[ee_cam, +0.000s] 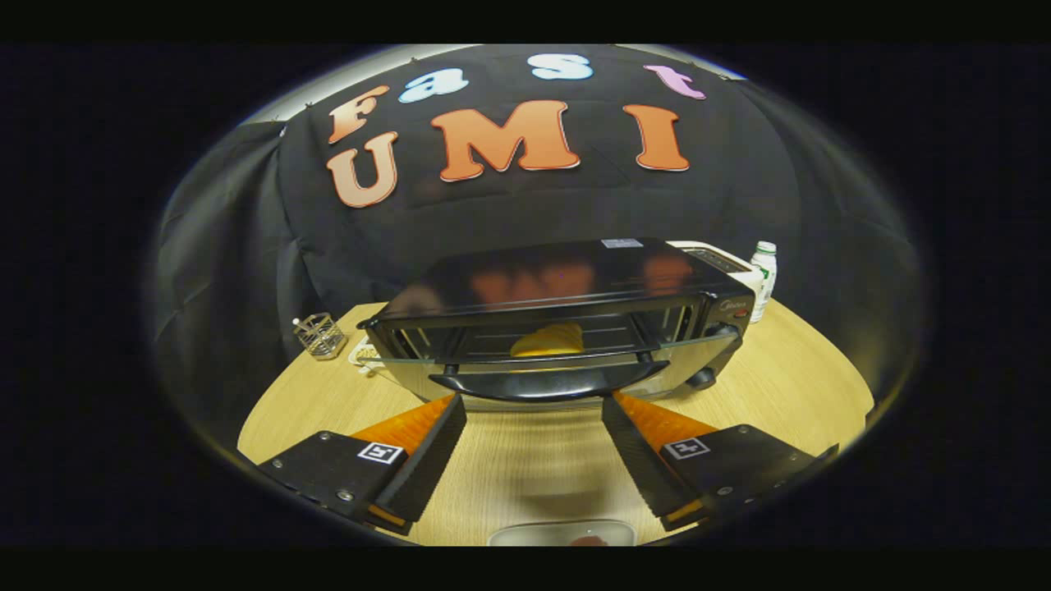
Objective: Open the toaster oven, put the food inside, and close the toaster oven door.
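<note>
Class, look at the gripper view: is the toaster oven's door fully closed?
No: the glass door hangs open, showing the yellow food on the rack, while the open gripper holds nothing.

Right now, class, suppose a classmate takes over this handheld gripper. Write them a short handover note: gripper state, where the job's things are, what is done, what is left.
Gripper: open, holding nothing, fingers spread just short of the door handle.
Toaster oven: on the wooden table, its glass door folded down and open.
Food: a yellow piece lying on the rack inside.
Done: door opened, food put in.
Left: lift the door by its handle and shut it.
Nearby: wire basket to one side of the oven, bottle behind it on the other, a clear tray below the fingers.
</note>
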